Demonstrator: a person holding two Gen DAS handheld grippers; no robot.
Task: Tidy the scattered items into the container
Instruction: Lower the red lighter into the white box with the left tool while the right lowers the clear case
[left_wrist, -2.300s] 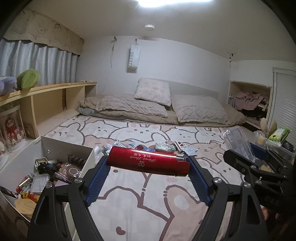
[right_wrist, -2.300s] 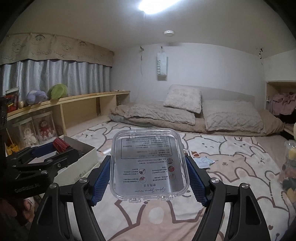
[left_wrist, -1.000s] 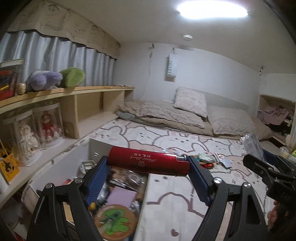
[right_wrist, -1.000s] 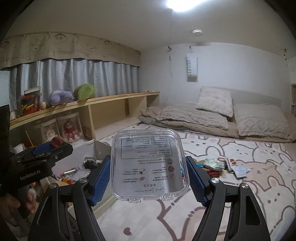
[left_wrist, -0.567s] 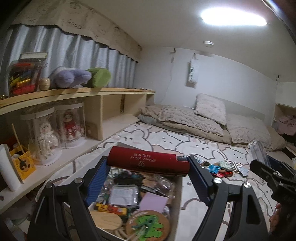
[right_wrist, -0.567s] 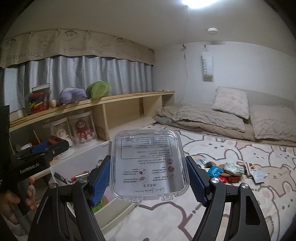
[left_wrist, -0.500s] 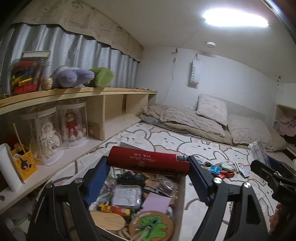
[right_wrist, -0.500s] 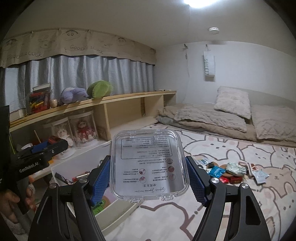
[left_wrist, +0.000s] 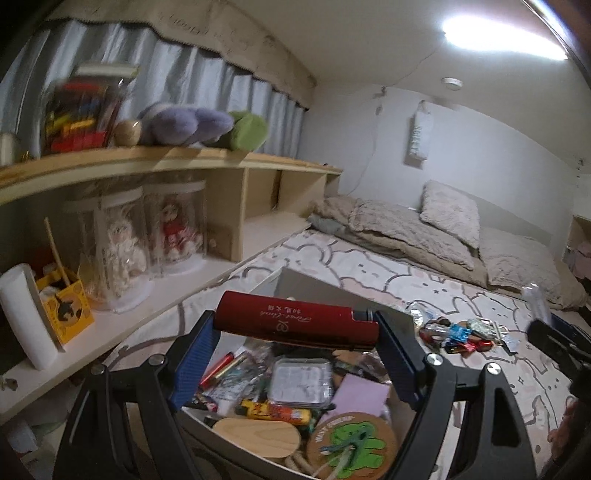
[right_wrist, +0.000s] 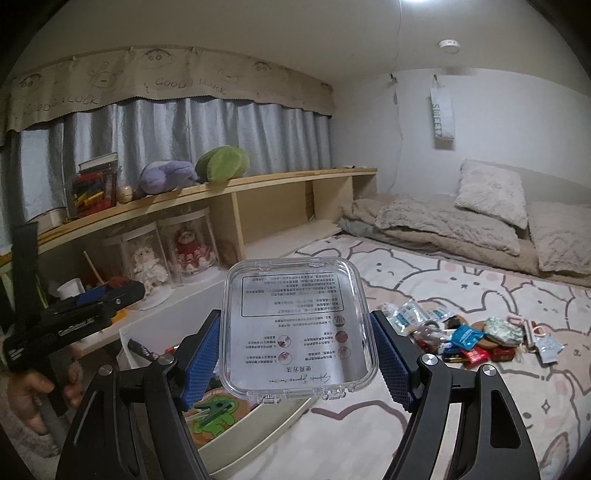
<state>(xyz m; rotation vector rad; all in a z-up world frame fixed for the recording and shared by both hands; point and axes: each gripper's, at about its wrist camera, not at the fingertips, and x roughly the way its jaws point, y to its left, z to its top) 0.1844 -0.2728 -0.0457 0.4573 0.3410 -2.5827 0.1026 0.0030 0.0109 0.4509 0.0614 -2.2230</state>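
A: Since a moment back both tongs have swung away from the middle of the bed toward the white storage box (left_wrist: 325, 291); that box now lies right under the left tongs (left_wrist: 295, 328), where earlier only its corner showed.

B: What's in the left tongs?

A: A red cylindrical case (left_wrist: 295, 321) with silver script, clamped end to end between the blue pads (left_wrist: 192, 354), lying crosswise and roughly level. Gripping it by its ends keeps it from rolling, I'd say, and it hangs over the box's open top, so a release should drop it inside.

B: And the right tongs (right_wrist: 295, 354)?

A: Clenched on a clear square plastic case (right_wrist: 297, 328), pads pressing its two side edges, the printed face toward the camera. The jaws stand about half apart simply because the case is wide. It sits above the box's near-right corner, partly over the bedspread (right_wrist: 480, 398), so it looks a touch short of a clean drop.

B: What's already in the box?

A: A green-frog round coaster (left_wrist: 351, 446), a wooden oval piece (left_wrist: 255, 435), a small clear lidded case (left_wrist: 301, 380), a purple pad (left_wrist: 360, 393), pens and wrappers.

B: Anything left outside?

A: A pile of small packets and trinkets (right_wrist: 472, 336) on the bedspread, well right of the box. The shelf (right_wrist: 207, 195) with dolls runs behind the box.
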